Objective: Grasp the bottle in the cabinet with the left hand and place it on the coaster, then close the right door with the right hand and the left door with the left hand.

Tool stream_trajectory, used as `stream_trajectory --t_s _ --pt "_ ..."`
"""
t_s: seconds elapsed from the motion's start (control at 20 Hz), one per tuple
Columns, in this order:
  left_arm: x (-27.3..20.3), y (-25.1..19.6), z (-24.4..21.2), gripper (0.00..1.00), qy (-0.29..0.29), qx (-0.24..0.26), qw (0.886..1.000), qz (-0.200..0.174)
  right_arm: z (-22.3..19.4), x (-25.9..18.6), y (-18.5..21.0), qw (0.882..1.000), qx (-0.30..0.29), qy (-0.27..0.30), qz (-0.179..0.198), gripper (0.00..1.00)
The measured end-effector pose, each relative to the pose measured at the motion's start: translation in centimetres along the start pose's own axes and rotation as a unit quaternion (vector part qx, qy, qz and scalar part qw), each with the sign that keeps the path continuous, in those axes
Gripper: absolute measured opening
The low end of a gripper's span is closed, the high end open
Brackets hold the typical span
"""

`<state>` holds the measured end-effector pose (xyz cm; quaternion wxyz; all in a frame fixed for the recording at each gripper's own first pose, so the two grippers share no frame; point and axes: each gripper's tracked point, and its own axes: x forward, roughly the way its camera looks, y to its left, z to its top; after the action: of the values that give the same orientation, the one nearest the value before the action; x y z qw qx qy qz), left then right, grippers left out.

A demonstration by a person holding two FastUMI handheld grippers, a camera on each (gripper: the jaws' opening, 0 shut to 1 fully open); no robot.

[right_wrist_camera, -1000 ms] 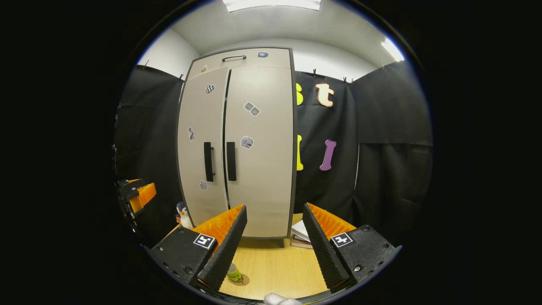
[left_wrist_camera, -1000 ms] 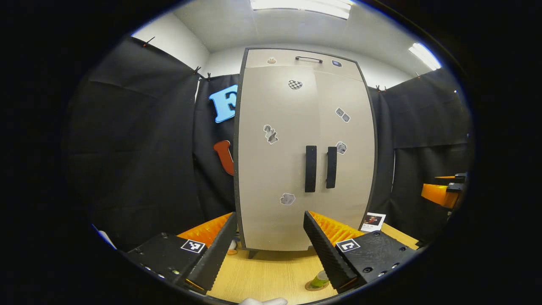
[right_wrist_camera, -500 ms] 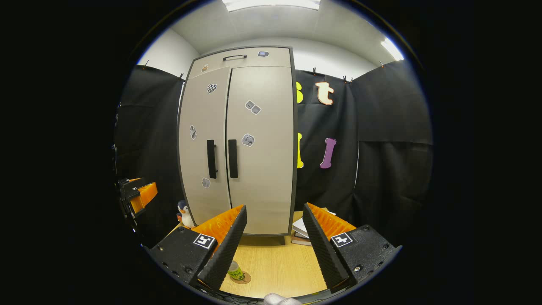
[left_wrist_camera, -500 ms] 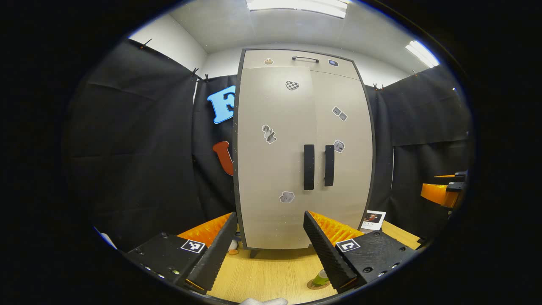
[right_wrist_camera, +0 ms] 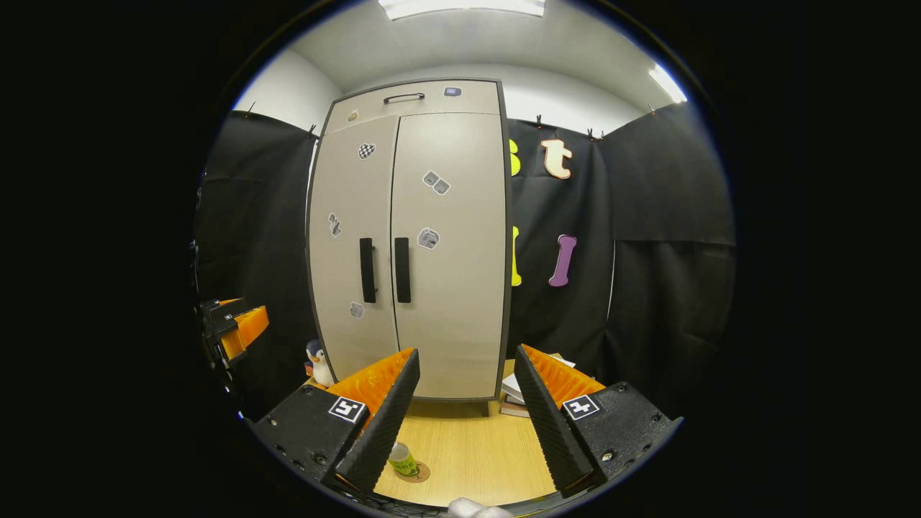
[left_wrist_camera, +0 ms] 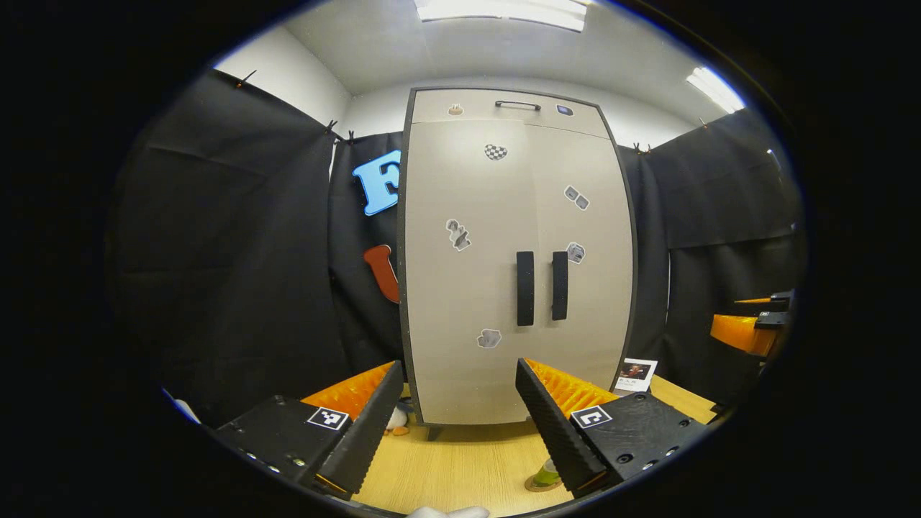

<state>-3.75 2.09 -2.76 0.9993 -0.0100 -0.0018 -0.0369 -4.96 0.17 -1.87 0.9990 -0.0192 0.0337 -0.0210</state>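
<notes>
Wooden surface (right_wrist_camera: pixel 468 453) carries closed cabinet (right_wrist_camera: pixel 410 237) at 12 o'clock; bottle (right_wrist_camera: pixel 403 460) stands on coaster (right_wrist_camera: pixel 419 473); both grippers' fingers released.

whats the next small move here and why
Probably none beyond drawing both tongs back to rest. The bottle stands on the coaster, both cabinet doors look shut with handles side by side, and the left tongs and right tongs are open, holding nothing.
</notes>
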Motion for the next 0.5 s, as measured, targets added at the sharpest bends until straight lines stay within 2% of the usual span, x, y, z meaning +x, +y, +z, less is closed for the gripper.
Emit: stream_trajectory --t_s 0.5 --pt "0.2 0.1 0.2 0.96 0.002 0.004 1.000 0.010 0.4 1.1 -0.5 1.000 0.011 -0.010 0.005 0.82"
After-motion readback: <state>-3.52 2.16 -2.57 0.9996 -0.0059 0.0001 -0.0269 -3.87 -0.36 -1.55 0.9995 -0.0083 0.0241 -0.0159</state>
